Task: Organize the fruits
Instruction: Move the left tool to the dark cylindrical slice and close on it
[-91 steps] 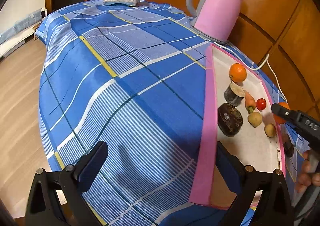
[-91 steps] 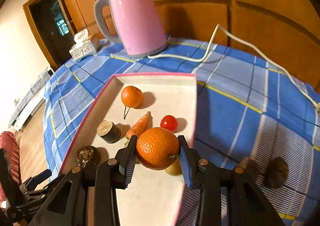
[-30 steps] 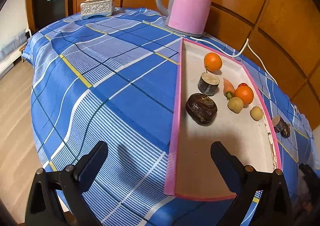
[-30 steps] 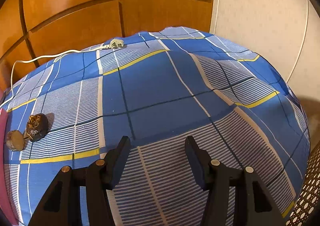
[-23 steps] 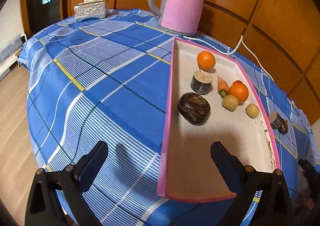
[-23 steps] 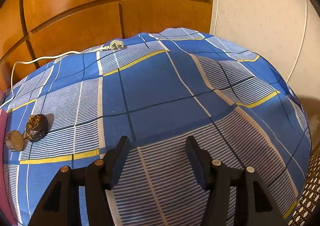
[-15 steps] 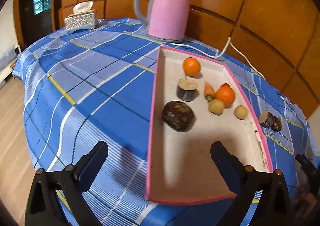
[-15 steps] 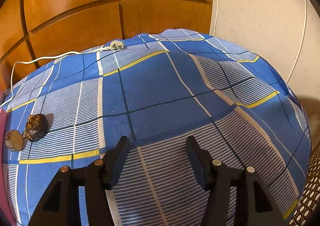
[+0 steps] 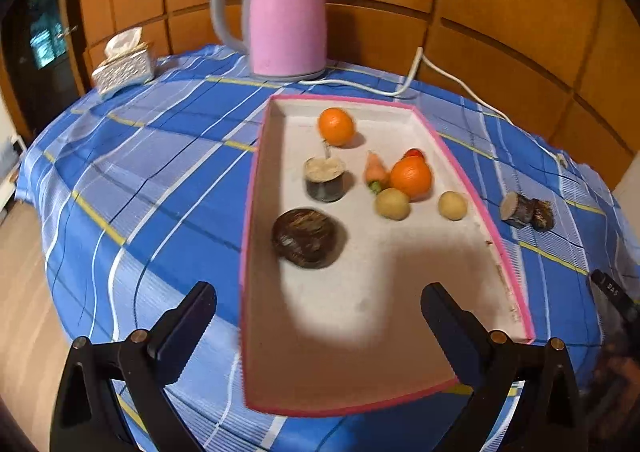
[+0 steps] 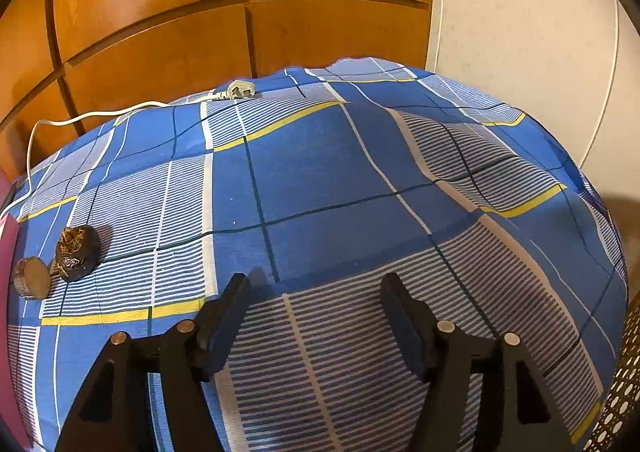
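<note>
A pink-rimmed tray [image 9: 256,188] on the blue checked cloth holds two oranges [image 9: 337,127] [image 9: 411,177], a carrot [image 9: 376,172], a half-hidden tomato [image 9: 414,153], a cut dark stump [image 9: 324,180], a dark round fruit [image 9: 304,238] and two yellowish balls [image 9: 393,204] [image 9: 452,205]. My left gripper [image 9: 316,300] hangs open and empty over the tray's near end. On the cloth right of the tray lie a cut piece [image 10: 32,278] and a dark lumpy fruit [image 10: 78,252]. My right gripper [image 10: 315,288] is to their right; its jaws are opening with nothing between them.
A pink kettle [image 9: 284,12] stands behind the tray, its white cable [image 9: 416,68] running to a loose plug [image 10: 240,90]. A tissue box [image 9: 124,66] sits at the far left. Wood panelling backs the table. The cloth drops off at the right edge.
The orange that my right gripper held now lies in the tray. The left view has swung and rolled, bringing the tray to the centre. The right jaws stand a little wider.
</note>
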